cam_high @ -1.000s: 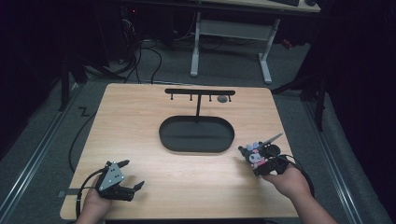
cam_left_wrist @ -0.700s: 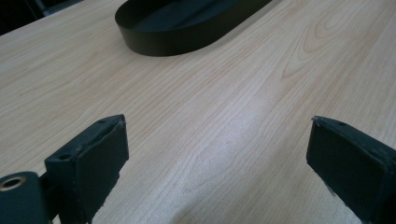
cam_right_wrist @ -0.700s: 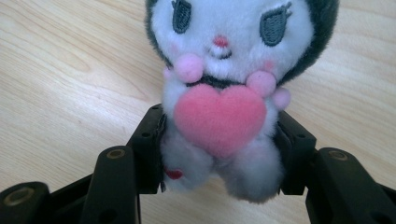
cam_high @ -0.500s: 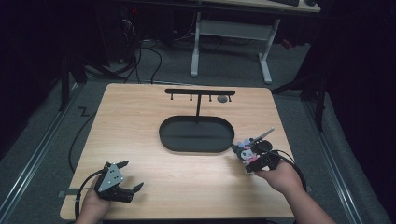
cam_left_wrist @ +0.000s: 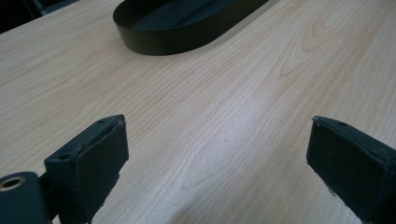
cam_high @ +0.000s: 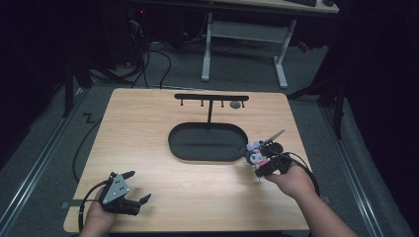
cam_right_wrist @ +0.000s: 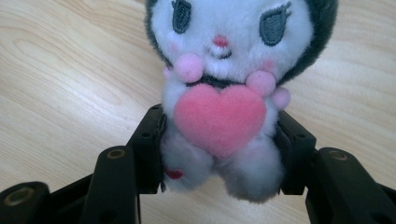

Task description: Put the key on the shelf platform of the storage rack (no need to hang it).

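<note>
1. The right tongs (cam_high: 261,163) are clamped on a little plush toy (cam_high: 257,156), squeezing its body low down at the waist. That makes sense to me: head and keychain bits stay free for hanging.
2. The plush sits just off the right end of the black oval tray (cam_high: 178,148), above the tabletop (cam_high: 148,123). My guess is it's headed for the hook rack (cam_high: 211,98) standing in that tray.
3. The left tongs (cam_high: 133,190) are wide open with nothing in them, parked near the front left corner, out of the way.
4. Looks-wise: white fuzzy face, dark hood, pink heart (cam_right_wrist: 219,119) hugged in front, small pink pompoms. Soft and squishy, so the grip dents it.
</note>
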